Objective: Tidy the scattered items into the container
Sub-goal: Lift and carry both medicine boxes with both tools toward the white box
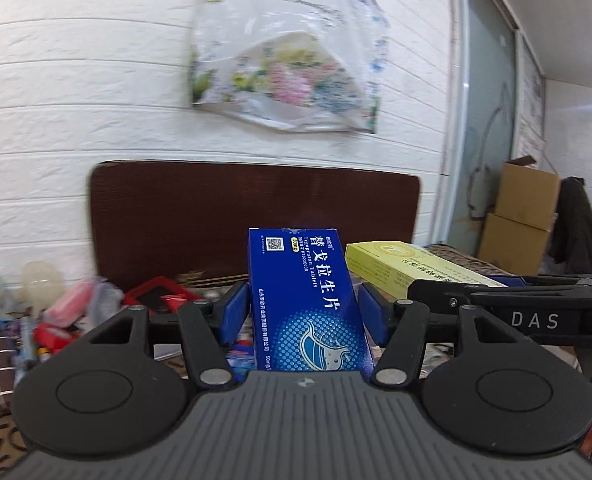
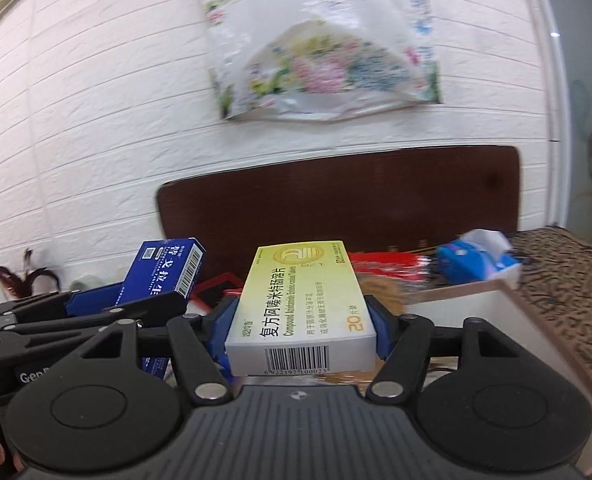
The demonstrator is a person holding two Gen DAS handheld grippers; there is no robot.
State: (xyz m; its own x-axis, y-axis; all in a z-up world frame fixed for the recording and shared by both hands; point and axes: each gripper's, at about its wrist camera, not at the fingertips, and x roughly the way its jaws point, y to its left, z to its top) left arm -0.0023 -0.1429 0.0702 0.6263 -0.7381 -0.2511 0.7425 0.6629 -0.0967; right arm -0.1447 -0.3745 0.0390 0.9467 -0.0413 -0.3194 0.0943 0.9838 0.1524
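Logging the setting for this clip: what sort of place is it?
Probably a lived-in home room or small back room: white brick-pattern wall with a hanging floral plastic bag, stacked brown cardboard boxes by a frosted glass door, and a cluttered tabletop.

Bright even indoor light, soft shadows, strong fisheye bending at edges, floral bag (image 1: 287, 52) motion-blurred

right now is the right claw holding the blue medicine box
No, the right claw grips the yellow medicine box; the blue medicine box sits in the left claw.
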